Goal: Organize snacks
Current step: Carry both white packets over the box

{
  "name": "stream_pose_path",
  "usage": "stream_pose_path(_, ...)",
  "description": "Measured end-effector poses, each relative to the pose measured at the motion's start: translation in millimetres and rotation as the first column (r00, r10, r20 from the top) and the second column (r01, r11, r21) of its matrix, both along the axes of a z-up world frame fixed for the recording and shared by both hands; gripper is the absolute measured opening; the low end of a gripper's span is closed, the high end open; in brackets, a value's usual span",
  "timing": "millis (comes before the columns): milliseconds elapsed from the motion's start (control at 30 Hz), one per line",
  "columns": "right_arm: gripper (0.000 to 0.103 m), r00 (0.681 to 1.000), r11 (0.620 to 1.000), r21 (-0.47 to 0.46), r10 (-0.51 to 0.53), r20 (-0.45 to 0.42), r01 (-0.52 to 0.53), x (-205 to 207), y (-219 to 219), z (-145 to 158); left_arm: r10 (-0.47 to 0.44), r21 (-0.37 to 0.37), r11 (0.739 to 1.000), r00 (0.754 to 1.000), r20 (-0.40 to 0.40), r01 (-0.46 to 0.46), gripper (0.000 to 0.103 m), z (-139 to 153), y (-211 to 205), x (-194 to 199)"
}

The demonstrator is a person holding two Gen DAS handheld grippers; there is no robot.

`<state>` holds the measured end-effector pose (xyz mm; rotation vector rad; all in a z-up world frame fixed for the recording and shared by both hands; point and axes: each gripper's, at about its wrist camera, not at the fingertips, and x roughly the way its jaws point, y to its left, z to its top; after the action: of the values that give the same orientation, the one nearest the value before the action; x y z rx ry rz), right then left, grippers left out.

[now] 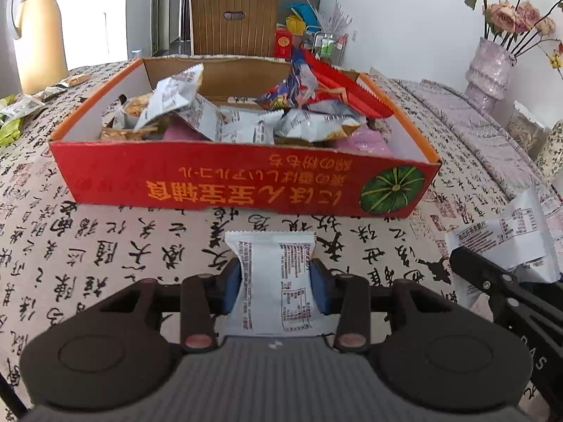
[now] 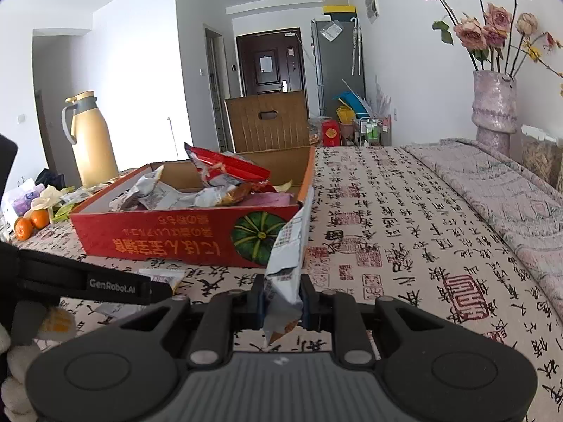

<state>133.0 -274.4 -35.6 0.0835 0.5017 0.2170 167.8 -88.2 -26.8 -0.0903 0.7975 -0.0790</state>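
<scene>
White packet pinched in left tongs, long axis toward red box straight ahead | right tongs clamp second packet, box ahead-left | left nearer.

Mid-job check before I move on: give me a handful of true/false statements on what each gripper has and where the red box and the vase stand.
1. The left gripper has a white snack packet between its pads. True.
2. The right gripper is empty. False: it is shut on a silver-white snack packet standing upright in its jaws.
3. The red box already holds several snack packets. True.
4. The left gripper's packet is already inside the red box. False: it is over the tablecloth, on the near side of the box.
5. The vase of flowers stands inside the red box. False: it stands apart, at the table's far right.
</scene>
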Motion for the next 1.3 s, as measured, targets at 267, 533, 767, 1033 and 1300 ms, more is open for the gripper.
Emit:
stream_pose_path(267, 0.018, 0.999, 0.999, -0.02, 0.031, 0.039, -0.03, 2.1, 17.2, 18.1, -0.004, -0.021, 1.0, 0.996, 0.085, 0.005, 0.042, 24.1, 16.1, -6.6)
stream_pose_path(533, 0.018, 0.993, 0.997, -0.035, 0.068, 0.096, -0.065, 17.7, 40.6, 43.6, 0.015, -0.013, 1.0, 0.981, 0.192, -0.012, 0.042, 53.6, 35.3, -0.6)
stream_pose_path(767, 0.018, 0.986, 0.995, -0.044, 0.096, 0.137, -0.091, 38.7, 63.6, 63.0, 0.033, -0.003, 0.999, 0.964, 0.263, -0.033, 0.042, 71.8, 52.2, 12.0)
stream_pose_path(1033, 0.018, 0.978, 0.991, -0.067, 0.128, 0.166, -0.118, 65.1, 92.1, 79.9, 0.052, 0.009, 0.998, 0.949, 0.311, -0.058, 0.042, 86.3, 66.6, 31.1)
stream_pose_path(1300, 0.018, 0.976, 0.989, -0.083, 0.132, 0.172, -0.119, 96.7, 114.5, 87.5, 0.077, -0.006, 0.997, 0.941, 0.329, -0.079, 0.042, 92.4, 81.7, 54.0)
